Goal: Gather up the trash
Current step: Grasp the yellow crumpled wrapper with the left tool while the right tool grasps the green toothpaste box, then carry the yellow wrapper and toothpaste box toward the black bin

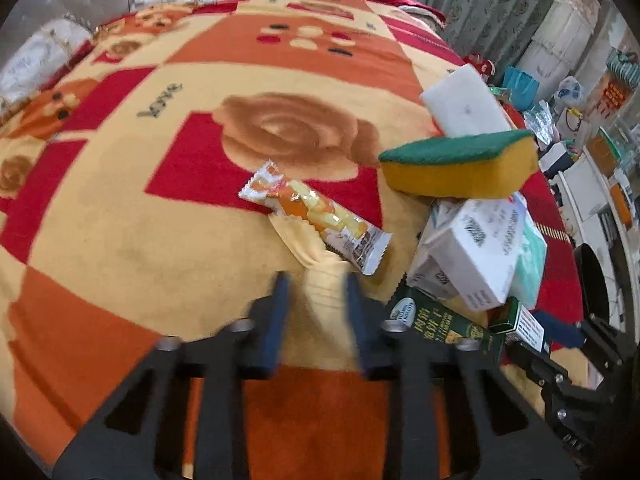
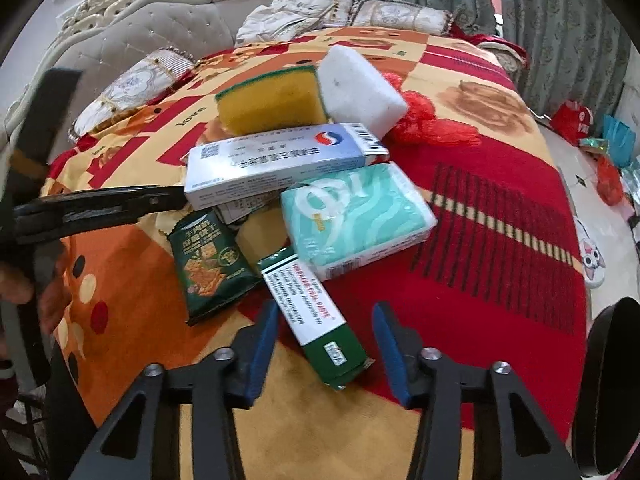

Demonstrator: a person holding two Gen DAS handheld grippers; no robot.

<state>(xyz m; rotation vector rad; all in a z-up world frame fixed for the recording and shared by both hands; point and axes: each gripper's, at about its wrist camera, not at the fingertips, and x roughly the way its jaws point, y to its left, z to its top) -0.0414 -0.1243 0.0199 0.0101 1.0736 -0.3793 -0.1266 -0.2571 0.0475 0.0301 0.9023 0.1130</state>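
A pile of trash lies on a patterned blanket (image 1: 120,208). My left gripper (image 1: 318,280) is shut on a crumpled pale yellow wrapper (image 1: 300,240), which fills the gap between its blue pads. An orange and white snack wrapper (image 1: 312,208) lies just beyond it. My right gripper (image 2: 326,306) stands open around the near end of a green and white paste box (image 2: 320,320); small gaps show on both sides. In the pile are a green cracker packet (image 2: 208,264), a teal tissue pack (image 2: 356,216), a white medicine box (image 2: 280,160), a yellow and green sponge (image 2: 272,100) and a white foam block (image 2: 360,92).
A red plastic bag (image 2: 432,128) lies behind the pile. Pillows (image 2: 132,88) and a tufted headboard (image 2: 160,28) line the far side of the bed. A black round rim (image 2: 616,360) stands at the right edge. The floor (image 2: 600,220) to the right holds bags and clutter.
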